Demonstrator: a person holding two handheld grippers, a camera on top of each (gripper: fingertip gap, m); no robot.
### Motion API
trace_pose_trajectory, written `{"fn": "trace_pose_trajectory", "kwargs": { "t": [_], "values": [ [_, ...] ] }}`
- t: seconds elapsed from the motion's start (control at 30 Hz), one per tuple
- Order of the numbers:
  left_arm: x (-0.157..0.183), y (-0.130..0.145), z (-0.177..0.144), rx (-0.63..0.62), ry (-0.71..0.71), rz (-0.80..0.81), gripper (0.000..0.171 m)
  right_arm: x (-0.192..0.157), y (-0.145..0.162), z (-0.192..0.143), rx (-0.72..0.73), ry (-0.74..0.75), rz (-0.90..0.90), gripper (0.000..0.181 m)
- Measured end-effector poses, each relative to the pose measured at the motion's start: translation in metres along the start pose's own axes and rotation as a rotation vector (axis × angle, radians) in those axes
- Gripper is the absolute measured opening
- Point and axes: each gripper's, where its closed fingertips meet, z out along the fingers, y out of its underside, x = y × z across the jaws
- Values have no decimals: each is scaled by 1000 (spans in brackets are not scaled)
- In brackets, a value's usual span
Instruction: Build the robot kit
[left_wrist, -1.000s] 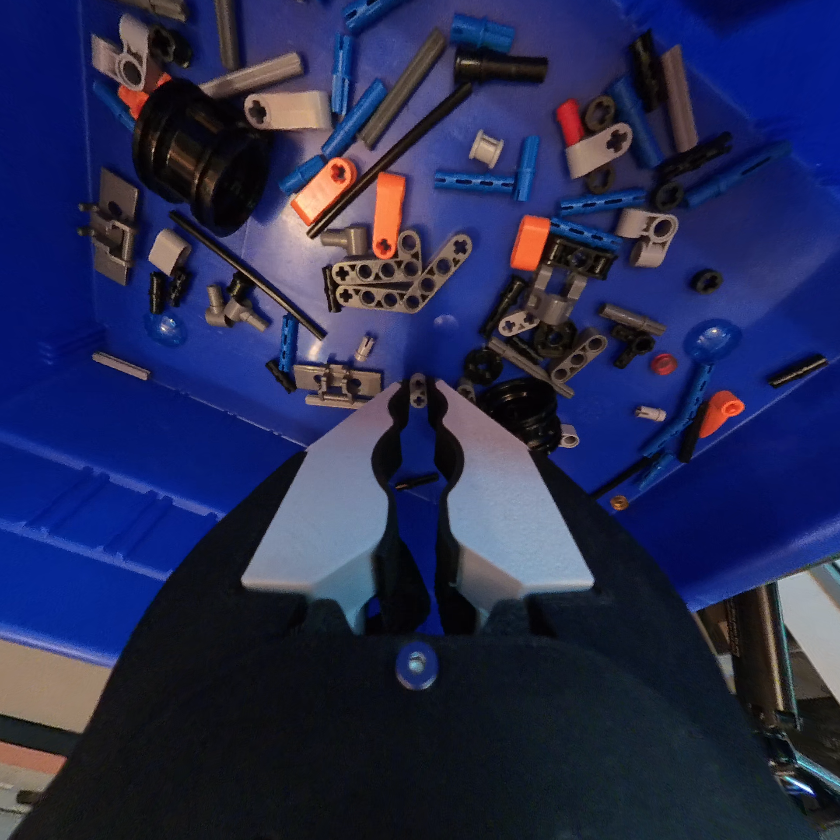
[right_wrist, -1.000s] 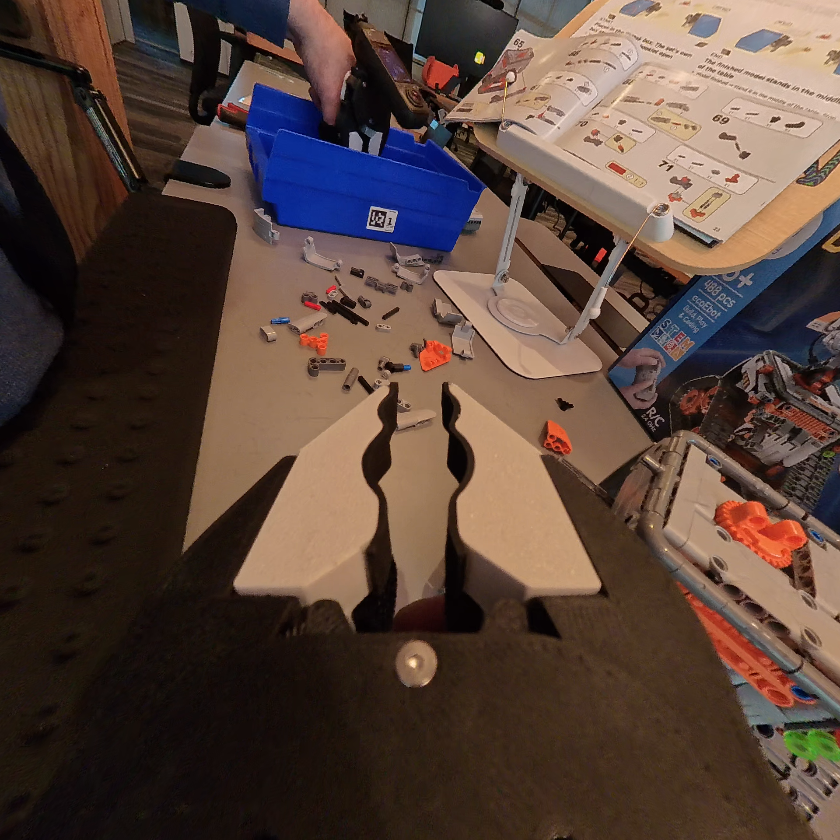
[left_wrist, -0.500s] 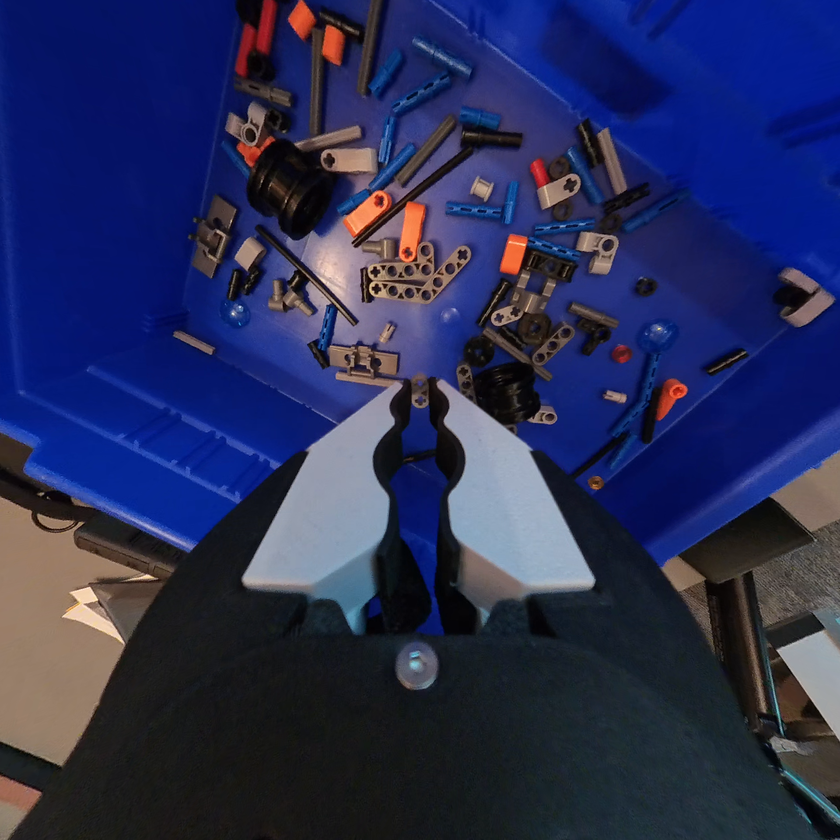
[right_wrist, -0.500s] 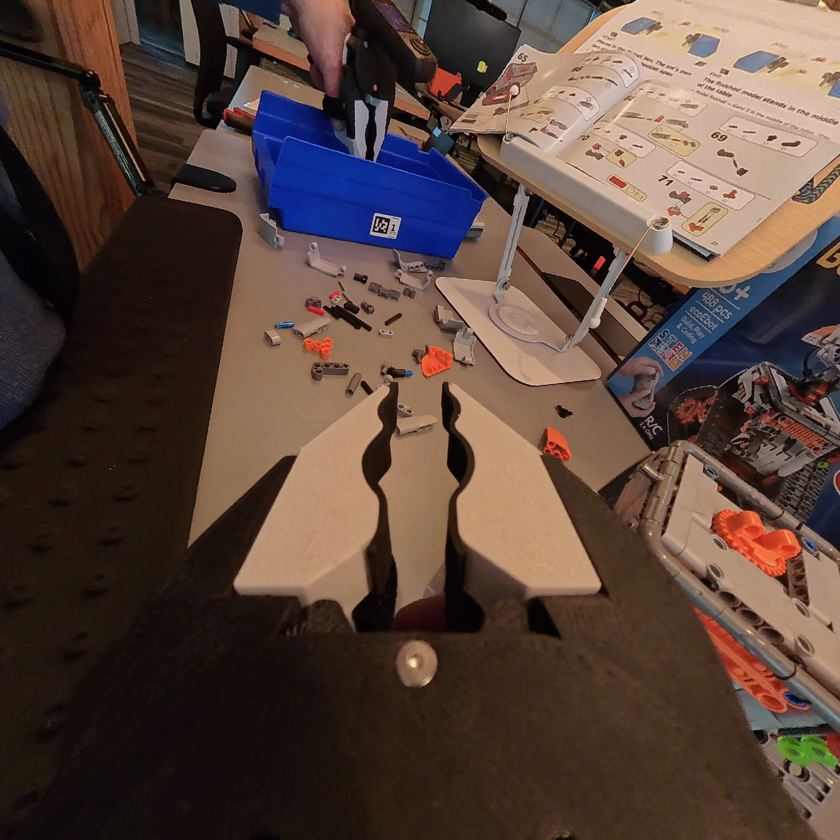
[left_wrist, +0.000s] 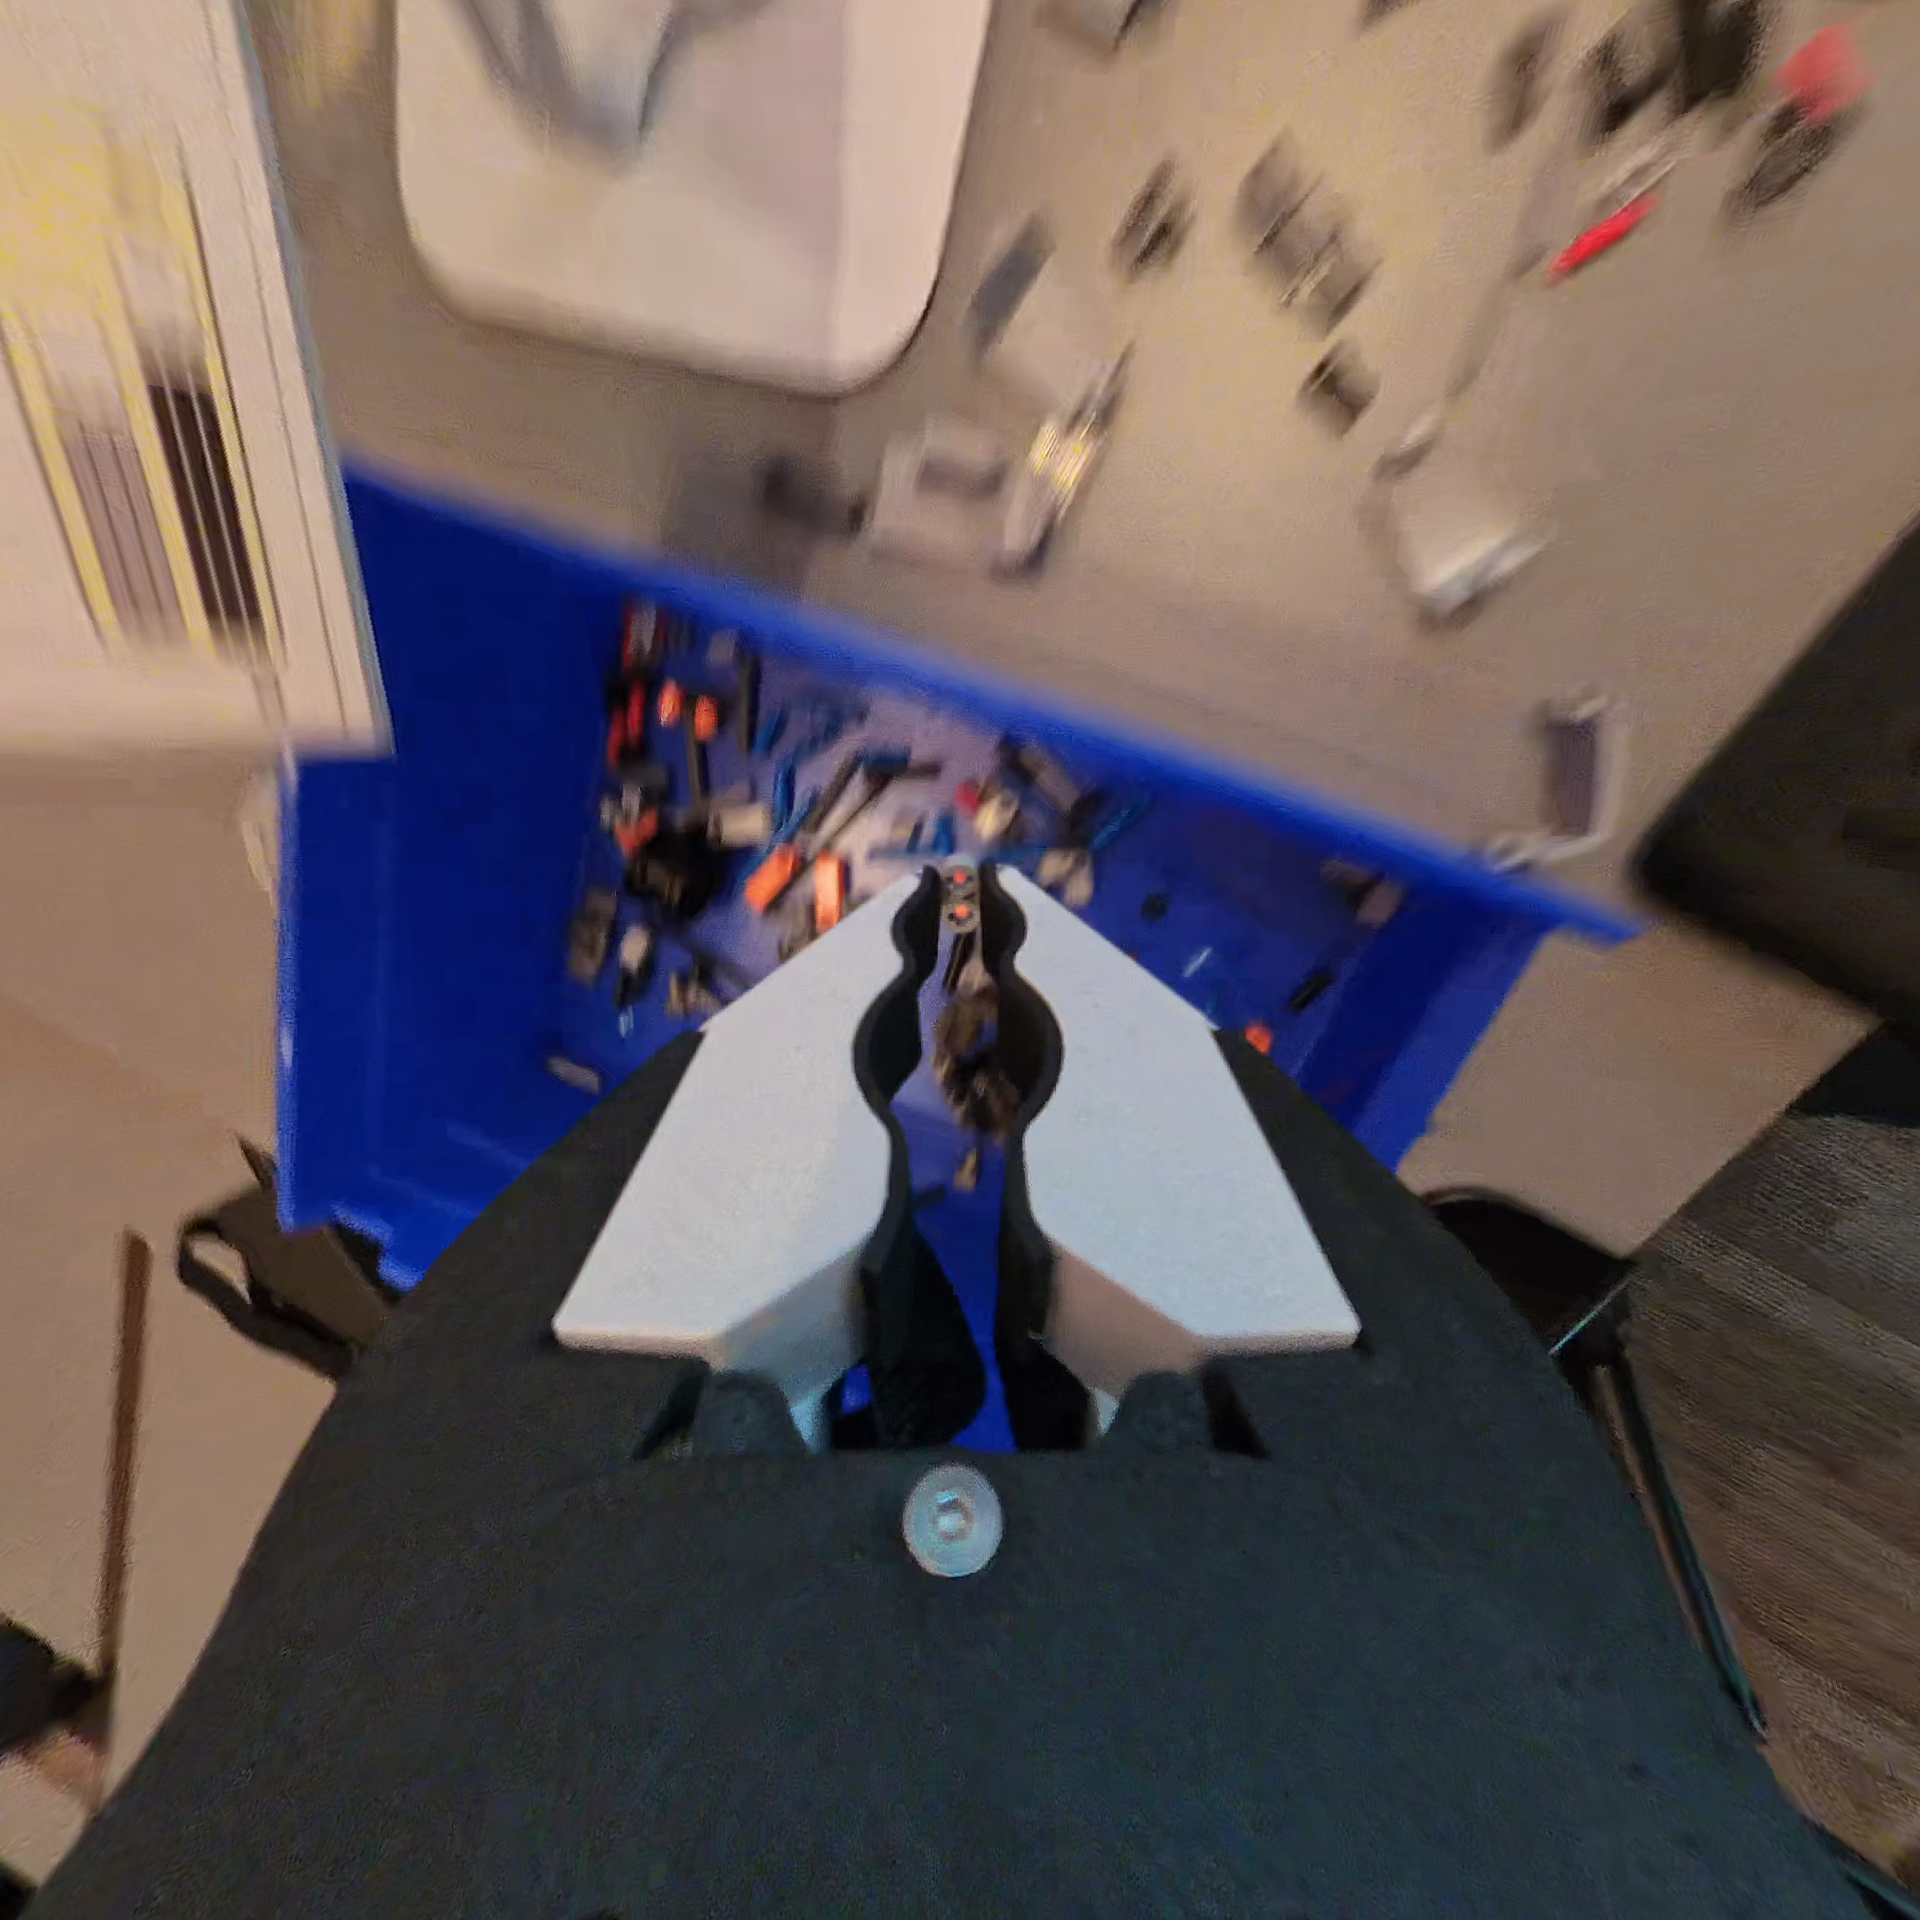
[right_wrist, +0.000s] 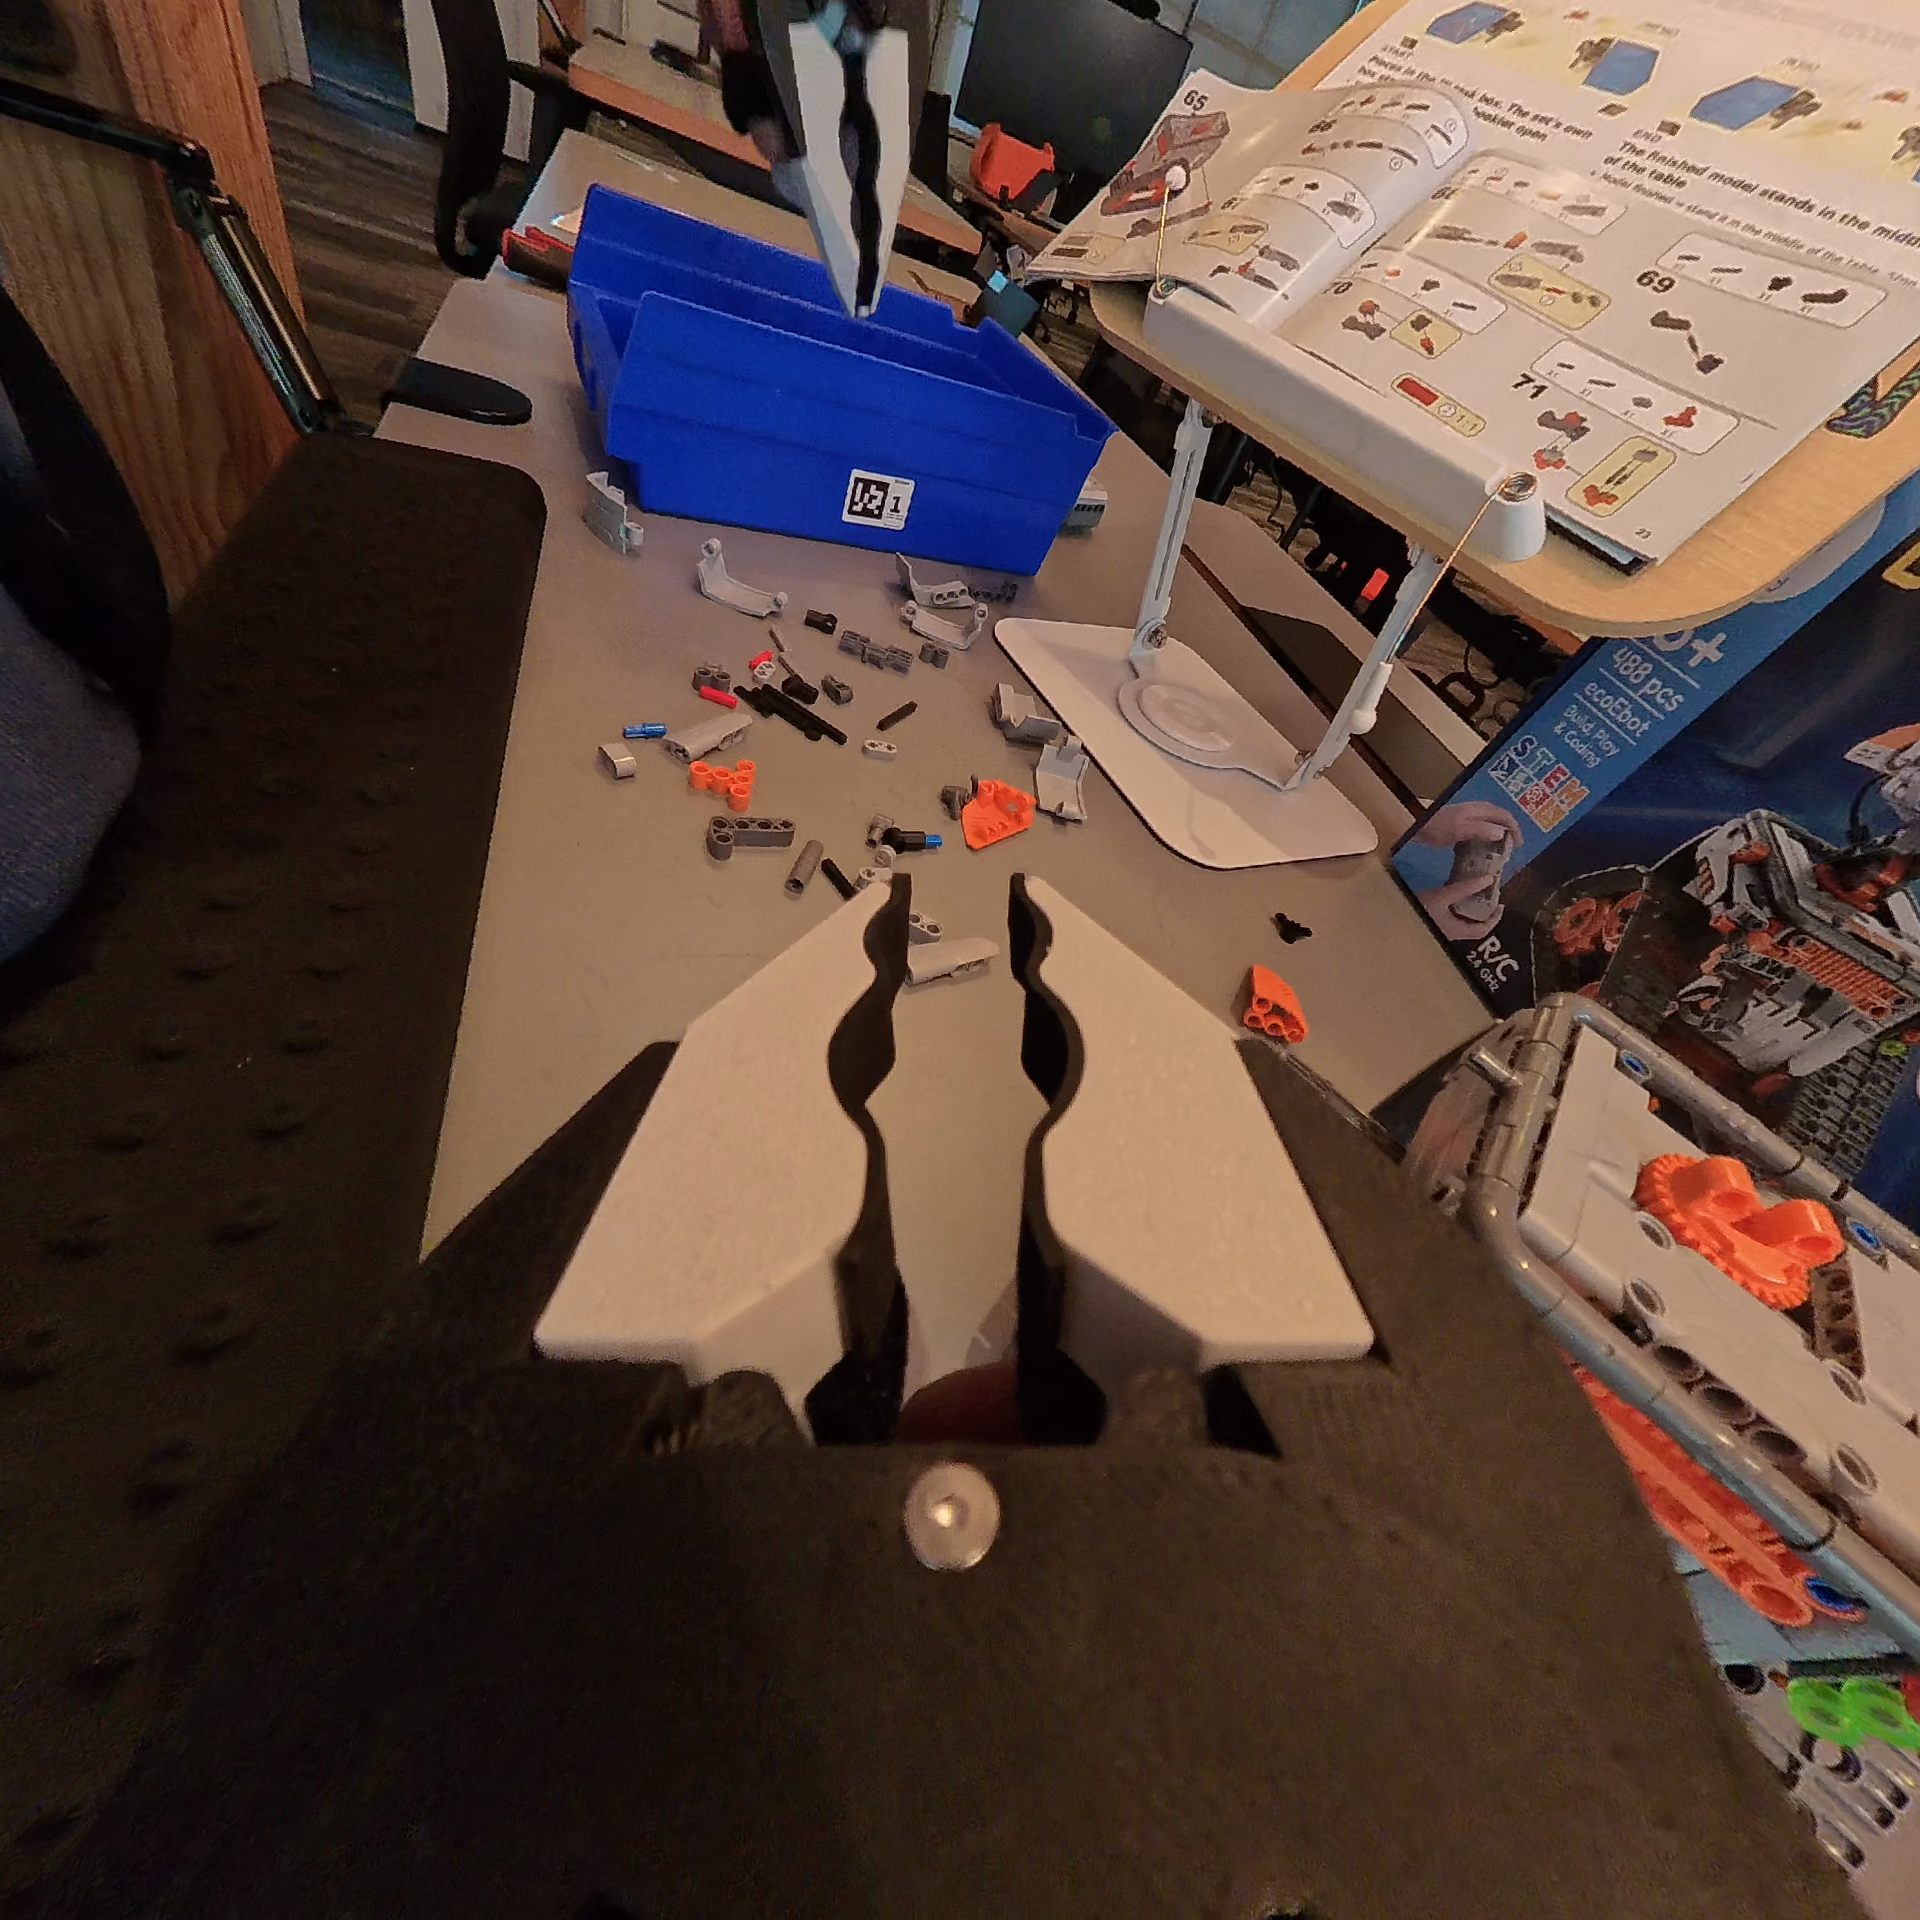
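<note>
My left gripper (left_wrist: 960, 896) is shut on a small grey two-hole beam piece (left_wrist: 959, 897) held at its tips, high above the blue bin (left_wrist: 416, 935) of loose building parts. The left wrist view is blurred. The left gripper also shows in the right wrist view (right_wrist: 862, 301), just above the bin (right_wrist: 831, 447). My right gripper (right_wrist: 958, 894) is open and empty, low over the grey table (right_wrist: 582, 935). Nearest its tips lie a small grey connector (right_wrist: 923, 928) and a light grey panel piece (right_wrist: 951, 958).
Loose parts are scattered on the table: an orange plate (right_wrist: 995, 814), an orange connector (right_wrist: 1273, 1006), a dark grey bent beam (right_wrist: 750, 834). A white book stand (right_wrist: 1195, 769) holds an open instruction booklet (right_wrist: 1558, 239). A partly built model (right_wrist: 1714, 1299) and its box (right_wrist: 1621, 831) stand right. There is about 45 cm between the tips of the two grippers.
My left gripper has risen out of the blue bin with the small grey beam piece and now hangs above its rim. The right gripper has stayed open and nearly still.
</note>
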Motion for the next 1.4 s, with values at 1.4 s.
{"fn": "trace_pose_trajectory", "kwargs": {
  "t": [1.4],
  "values": [
    [1,-3,-34,-2,-193,-32,19,-5,5,3,-75,24,-78,16]
  ]
}}
